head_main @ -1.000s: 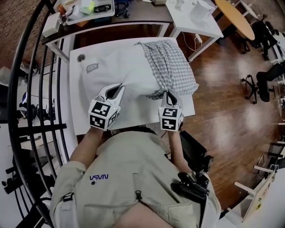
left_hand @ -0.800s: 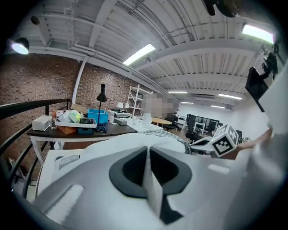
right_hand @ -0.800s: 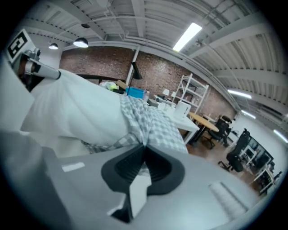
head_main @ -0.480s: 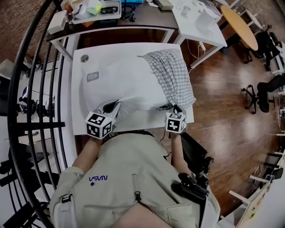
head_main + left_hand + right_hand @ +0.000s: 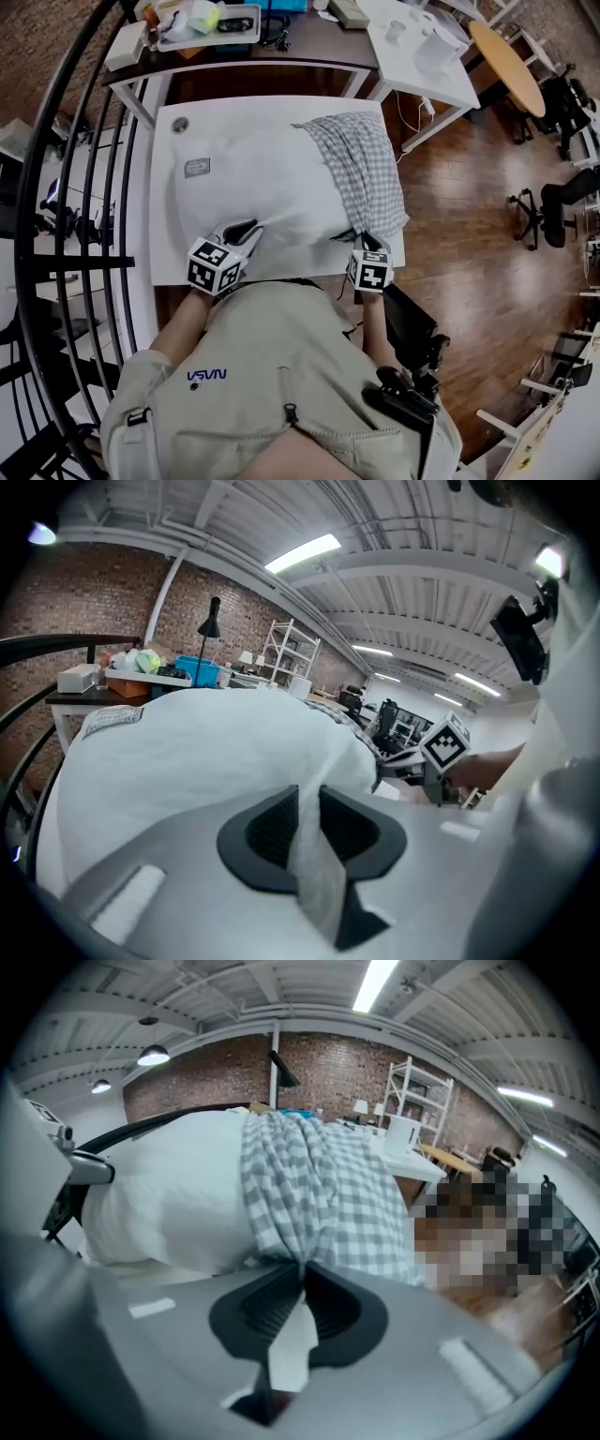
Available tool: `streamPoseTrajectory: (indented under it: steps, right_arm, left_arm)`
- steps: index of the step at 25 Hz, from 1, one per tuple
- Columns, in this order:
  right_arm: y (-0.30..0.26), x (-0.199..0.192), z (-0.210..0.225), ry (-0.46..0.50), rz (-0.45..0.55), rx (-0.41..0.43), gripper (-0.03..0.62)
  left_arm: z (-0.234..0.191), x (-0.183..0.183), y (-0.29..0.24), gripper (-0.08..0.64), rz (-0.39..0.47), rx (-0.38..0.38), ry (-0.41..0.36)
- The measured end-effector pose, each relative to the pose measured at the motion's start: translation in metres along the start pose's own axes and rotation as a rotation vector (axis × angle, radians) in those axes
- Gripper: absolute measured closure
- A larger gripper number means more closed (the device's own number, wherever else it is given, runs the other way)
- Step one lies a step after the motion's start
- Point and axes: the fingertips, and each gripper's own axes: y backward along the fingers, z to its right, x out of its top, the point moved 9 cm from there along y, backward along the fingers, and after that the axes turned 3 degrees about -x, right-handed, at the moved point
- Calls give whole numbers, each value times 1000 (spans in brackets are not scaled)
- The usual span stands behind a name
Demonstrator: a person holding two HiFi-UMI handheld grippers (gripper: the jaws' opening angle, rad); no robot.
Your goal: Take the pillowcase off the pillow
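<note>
Grey-checked soft cotton pillowcase [image 5: 361, 164], light and probably slippery, covers the right end of the white stuffed pillow [image 5: 253, 178] on the white table [image 5: 161, 234]; right gripper [image 5: 362, 237] pinches its near hem, left gripper [image 5: 249, 226] pinches the pillow cloth, both jaws just loosened slightly.

White desk [image 5: 167, 267], rectangular, bare strip showing along left and near edges. White pillow [image 5: 253, 178] lying flat on it, covering most of top. Checked pillowcase [image 5: 361, 173] bunched over pillow's right end, reaching desk's right edge. Small round fitting [image 5: 178, 124] in desk's far-left corner.
</note>
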Motion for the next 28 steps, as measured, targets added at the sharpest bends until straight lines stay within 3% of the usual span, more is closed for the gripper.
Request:
streamPoseTrajectory:
  steps: [4,7,11,15,22,28]
  right_arm:
    - [14,9,-3,3,30,92,542]
    - [28,22,-8,41,73,166,540]
    - [46,48,-16,77,146,292,540]
    - [51,81,-20,52,249,386,540]
    - [36,127,-16,62,344,407,540]
    - [21,157,-14,109,368,409,540]
  left_arm:
    - [20,16,9,443,-21,-50,-77]
    - [34,39,19,457,62,-61,-126]
    - [36,74,21,460,156,-9,-196]
    - [20,101,3,437,179,56,-234]
    - [0,141,-54,368,182,145,-287]
    - [-31,153,-99,295,73,203,-265]
